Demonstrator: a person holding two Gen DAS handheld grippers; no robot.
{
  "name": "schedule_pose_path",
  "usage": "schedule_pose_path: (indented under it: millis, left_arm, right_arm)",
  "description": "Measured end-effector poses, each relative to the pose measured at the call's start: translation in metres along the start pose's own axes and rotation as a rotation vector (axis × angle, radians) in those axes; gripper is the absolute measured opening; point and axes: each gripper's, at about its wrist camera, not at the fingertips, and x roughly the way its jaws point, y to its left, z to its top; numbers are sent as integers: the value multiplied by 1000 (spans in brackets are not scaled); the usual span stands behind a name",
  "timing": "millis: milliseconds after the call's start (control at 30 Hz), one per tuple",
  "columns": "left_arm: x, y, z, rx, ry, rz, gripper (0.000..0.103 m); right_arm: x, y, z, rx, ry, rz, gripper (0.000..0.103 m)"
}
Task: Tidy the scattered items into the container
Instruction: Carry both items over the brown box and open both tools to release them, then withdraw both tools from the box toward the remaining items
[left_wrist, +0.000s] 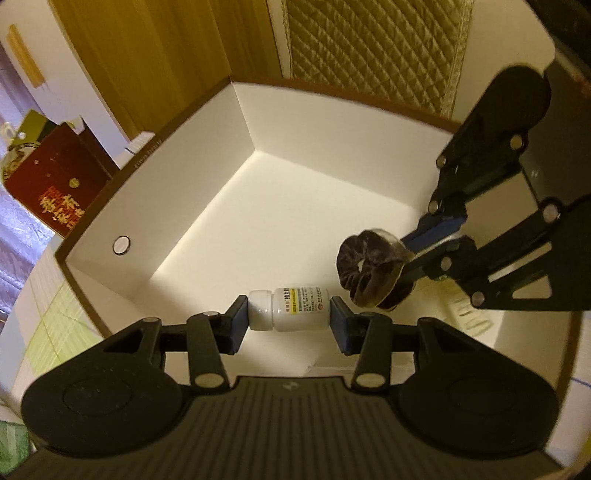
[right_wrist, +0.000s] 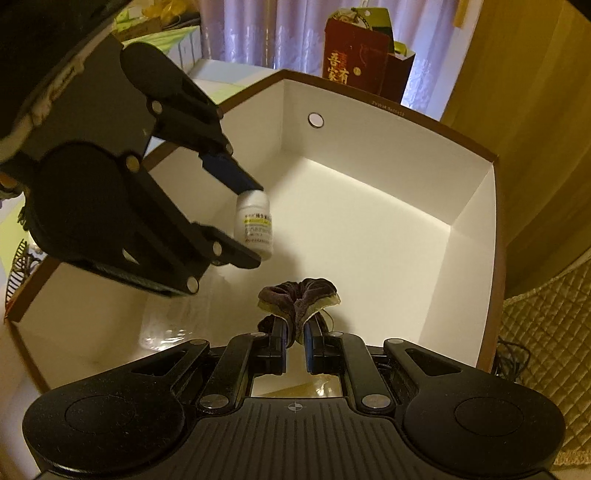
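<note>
The left gripper (left_wrist: 289, 314) is pinching a small white pill bottle (left_wrist: 288, 309) end to end, cap against one pad and base against the other, above the floor of the open white box (left_wrist: 236, 122). That narrow hold is risking a slip or a roll on release. The right gripper (right_wrist: 294, 341), jaws nearly closed, is clamping a dark velvet scrunchie (right_wrist: 299, 297) just beside the bottle; crowding could be making the two collide. The box is sitting on a pale worktop, a red carton (left_wrist: 55, 181) beyond its far wall, curtains and a quilted cover (left_wrist: 373, 48) around.
</note>
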Motion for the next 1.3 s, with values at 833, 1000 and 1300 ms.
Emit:
schedule_pose_path:
  millis: [833, 1000, 1300]
  left_arm:
    - [7, 6, 4, 16, 30, 41, 75]
    - [2, 5, 5, 18, 9, 43, 79]
    - [-10, 1, 6, 25, -17, 39, 85]
  right_arm:
    - [6, -1, 12, -56, 49, -26, 13]
    - [-8, 12, 6, -94, -52, -63, 103]
    - [-3, 17, 3, -54, -21, -53, 103]
